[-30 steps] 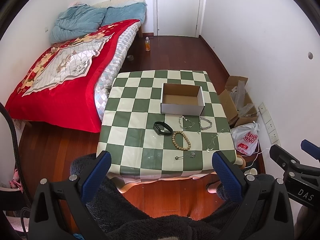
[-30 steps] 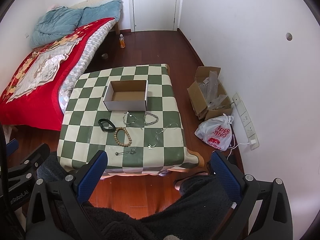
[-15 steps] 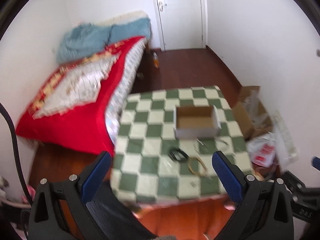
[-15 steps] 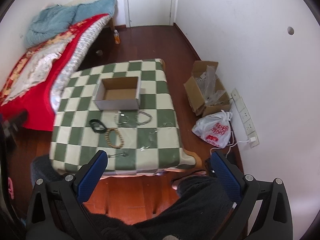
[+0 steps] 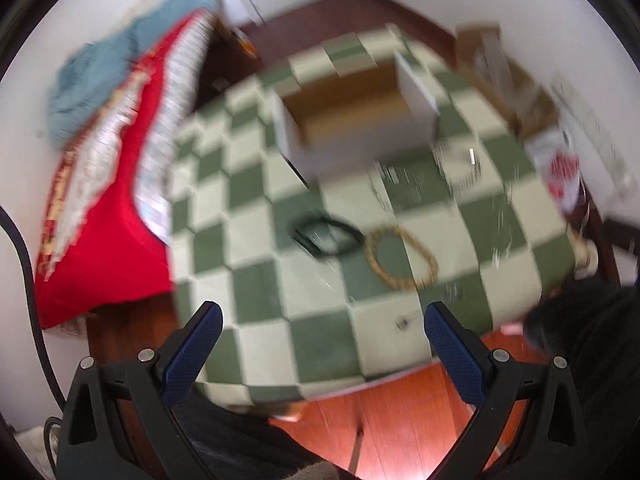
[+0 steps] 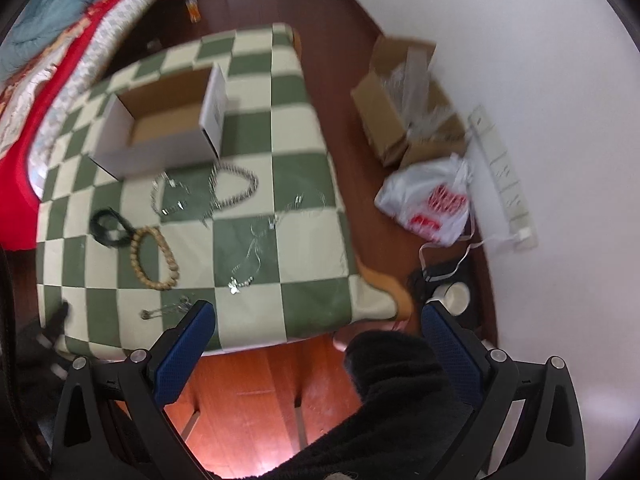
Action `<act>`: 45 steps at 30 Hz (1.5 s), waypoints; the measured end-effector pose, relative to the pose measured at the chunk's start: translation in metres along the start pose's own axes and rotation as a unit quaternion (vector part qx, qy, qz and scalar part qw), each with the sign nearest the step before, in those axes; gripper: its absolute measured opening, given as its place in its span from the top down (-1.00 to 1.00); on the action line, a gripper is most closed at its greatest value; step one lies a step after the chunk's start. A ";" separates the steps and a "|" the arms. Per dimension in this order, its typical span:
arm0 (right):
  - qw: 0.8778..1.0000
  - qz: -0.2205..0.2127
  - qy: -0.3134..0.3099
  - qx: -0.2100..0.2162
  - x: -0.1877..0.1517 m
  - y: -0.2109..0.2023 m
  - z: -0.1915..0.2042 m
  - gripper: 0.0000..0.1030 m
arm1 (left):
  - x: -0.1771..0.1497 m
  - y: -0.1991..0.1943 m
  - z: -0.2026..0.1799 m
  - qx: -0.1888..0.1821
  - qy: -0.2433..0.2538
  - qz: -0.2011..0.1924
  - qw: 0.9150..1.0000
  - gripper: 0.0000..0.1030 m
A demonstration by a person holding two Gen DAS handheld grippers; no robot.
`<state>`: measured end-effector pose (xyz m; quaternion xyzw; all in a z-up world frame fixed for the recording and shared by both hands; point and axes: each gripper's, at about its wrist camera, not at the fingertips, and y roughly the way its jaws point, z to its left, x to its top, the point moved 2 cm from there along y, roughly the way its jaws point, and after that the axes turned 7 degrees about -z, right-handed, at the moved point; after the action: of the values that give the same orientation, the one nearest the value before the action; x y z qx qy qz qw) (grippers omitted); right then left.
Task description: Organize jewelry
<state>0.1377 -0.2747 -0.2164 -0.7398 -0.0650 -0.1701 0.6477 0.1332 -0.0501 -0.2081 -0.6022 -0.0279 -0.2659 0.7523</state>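
Note:
An open cardboard box (image 5: 352, 116) (image 6: 160, 128) stands at the back of a green-and-cream checkered table (image 5: 256, 280) (image 6: 304, 184). In front of it lie a black band (image 5: 326, 234) (image 6: 109, 227), a wooden bead bracelet (image 5: 400, 258) (image 6: 154, 258), silver chain bracelets (image 6: 234, 190) and thin necklaces (image 6: 256, 248). A small pin-like piece (image 6: 166, 310) lies near the front edge. My left gripper (image 5: 320, 328) hangs open above the table's front edge, holding nothing. Over the near right corner my right gripper (image 6: 316, 328) is open as well. The left wrist view is blurred.
A bed with a red cover (image 5: 100, 208) (image 6: 24, 92) runs along the table's left side. On the wooden floor at the right stand a cardboard carton (image 6: 404, 120), a white plastic bag (image 6: 432, 200) and a power strip (image 6: 504, 176). A person's dark fuzzy sleeve (image 6: 400, 392) fills the lower right.
Both grippers have moved forward and down toward the table, so the jewelry looks much larger. The left view has swung and blurred. Nothing on the table has shifted.

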 end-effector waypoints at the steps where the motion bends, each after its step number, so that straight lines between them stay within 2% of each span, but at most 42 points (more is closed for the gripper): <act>1: 1.000 0.012 0.003 -0.004 -0.003 0.009 0.001 -1.00 | -0.005 0.011 -0.008 -0.006 0.004 0.011 1.000 -1.00; 7: 0.999 0.047 0.007 -0.004 -0.017 0.059 0.013 -0.99 | -0.025 0.063 -0.035 -0.049 0.001 0.056 0.997 -0.99; 13: 0.998 0.059 0.007 0.006 -0.020 0.091 0.021 -0.87 | -0.033 0.091 -0.040 -0.066 -0.004 0.068 0.995 -0.98; 15: 0.998 0.061 0.011 0.008 -0.022 0.100 0.024 -0.84 | -0.034 0.096 -0.041 -0.081 -0.002 0.067 0.995 -0.82; 16: 0.998 0.062 0.014 0.012 -0.022 0.104 0.026 -0.81 | -0.035 0.100 -0.041 -0.084 0.002 0.070 0.994 -0.54; 17: 0.998 0.064 0.016 0.016 -0.022 0.106 0.027 -0.81 | -0.036 0.103 -0.042 -0.088 0.001 0.074 0.993 -0.37; 24: 0.998 0.065 0.011 0.014 -0.026 0.125 0.044 -0.64 | -0.034 0.110 -0.037 -0.108 -0.013 0.065 0.992 -0.37; 27: 0.998 0.060 0.003 0.012 -0.025 0.129 0.052 -0.56 | -0.033 0.109 -0.038 -0.122 -0.016 0.060 0.991 -0.03; 32: 0.998 0.054 -0.002 0.020 -0.021 0.136 0.060 -0.42 | -0.029 0.109 -0.038 -0.122 -0.016 0.052 0.991 0.73; 34: 0.998 0.056 -0.001 0.031 -0.019 0.137 0.064 -0.30 | -0.032 0.104 -0.042 -0.118 -0.016 0.051 0.992 0.92; 37: 0.998 0.046 -0.007 0.041 -0.014 0.137 0.068 -0.20 | -0.034 0.105 -0.041 -0.109 -0.014 0.048 0.993 0.96; 39: 0.998 0.036 -0.014 0.052 -0.013 0.136 0.073 0.03 | -0.034 0.105 -0.040 -0.105 -0.012 0.047 0.993 0.99; 41: 0.998 0.024 -0.027 0.052 -0.011 0.133 0.077 0.55 | -0.036 0.104 -0.038 -0.101 -0.016 0.048 0.994 1.00; 42: 0.998 0.024 -0.029 0.051 -0.010 0.133 0.078 0.98 | -0.037 0.104 -0.035 -0.102 -0.020 0.049 0.993 1.00; 45: 0.997 0.030 -0.014 0.069 -0.009 0.134 0.070 1.00 | -0.038 0.102 -0.024 -0.096 -0.029 0.046 0.994 1.00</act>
<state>0.1832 -0.2253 -0.3524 -0.6970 -0.0632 -0.1357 0.7013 0.1385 -0.0445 -0.3197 -0.6797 0.0035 -0.2143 0.7015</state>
